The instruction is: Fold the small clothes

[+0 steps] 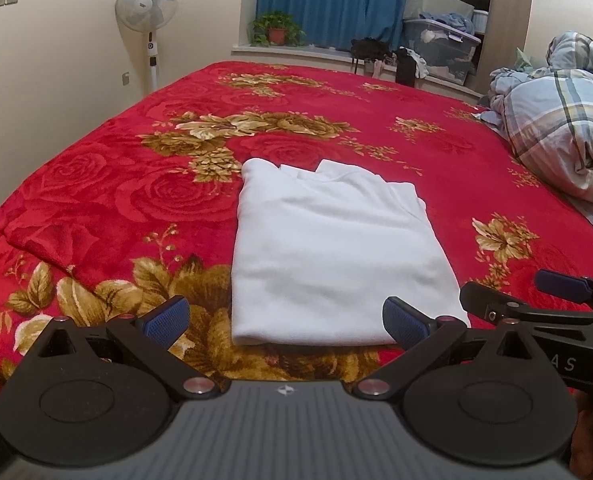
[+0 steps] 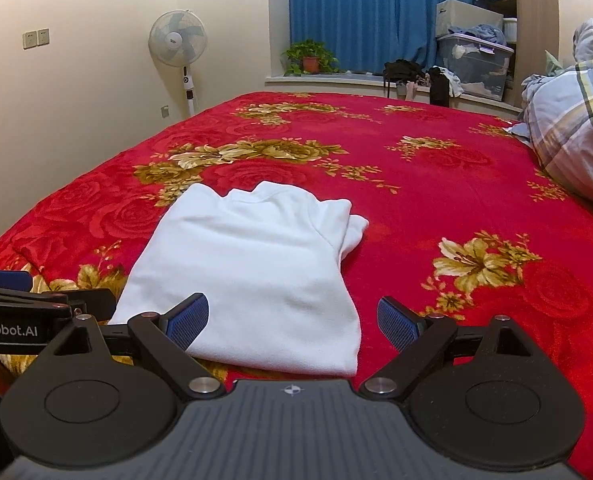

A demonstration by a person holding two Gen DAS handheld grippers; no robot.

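Note:
A white garment lies folded into a neat rectangle on the red floral bedspread. It also shows in the right wrist view. My left gripper is open and empty, just short of the garment's near edge. My right gripper is open and empty, at the garment's near right corner. The right gripper shows at the right edge of the left wrist view. The left gripper shows at the left edge of the right wrist view.
A crumpled plaid duvet lies at the bed's right side. A standing fan is by the left wall. A potted plant, storage bins and blue curtains are beyond the bed.

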